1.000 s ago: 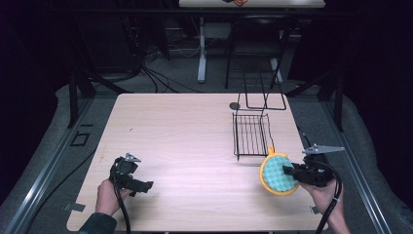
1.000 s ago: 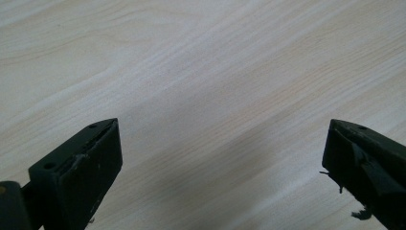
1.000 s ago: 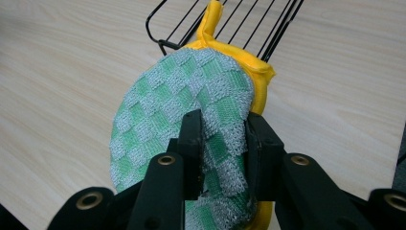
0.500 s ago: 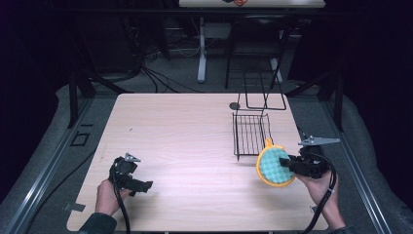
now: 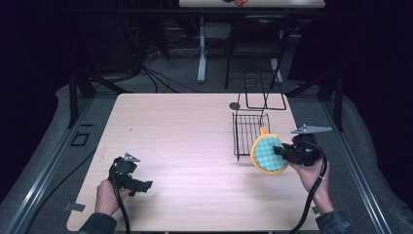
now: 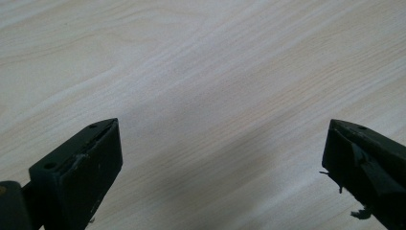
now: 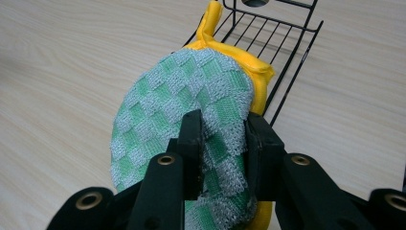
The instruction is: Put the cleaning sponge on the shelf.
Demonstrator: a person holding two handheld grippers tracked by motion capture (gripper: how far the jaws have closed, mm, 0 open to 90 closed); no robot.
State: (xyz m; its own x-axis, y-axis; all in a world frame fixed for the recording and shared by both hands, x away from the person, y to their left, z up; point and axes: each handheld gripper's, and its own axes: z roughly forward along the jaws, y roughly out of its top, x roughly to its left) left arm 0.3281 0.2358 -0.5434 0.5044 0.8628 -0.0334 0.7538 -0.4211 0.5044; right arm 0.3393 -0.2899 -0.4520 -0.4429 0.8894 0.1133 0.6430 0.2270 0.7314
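A round scrubbing pad (image 5: 267, 153), green-checked on one face and yellow on the back with a yellow loop, hangs above the table's right side. My right gripper (image 5: 281, 152) is shut on it; in the right gripper view the pad (image 7: 191, 110) bulges between the two pads (image 7: 191, 143). Just beyond it stands a black wire rack (image 5: 249, 130), whose basket (image 7: 277, 43) lies right behind the pad. My left gripper (image 5: 141, 186) rests low at the table's front left, jaws wide apart over bare wood (image 6: 215, 105), nothing between them.
The light wooden table (image 5: 185, 136) has a small dark disc (image 5: 234, 106) near its back edge by the rack's upright frame (image 5: 265, 95). Cables trail from both grippers over the front edge. Dark floor, cables and table legs lie beyond.
My right gripper has carried the pad up and to the left, closer to the wire rack's front corner. The left gripper has stayed where it was.
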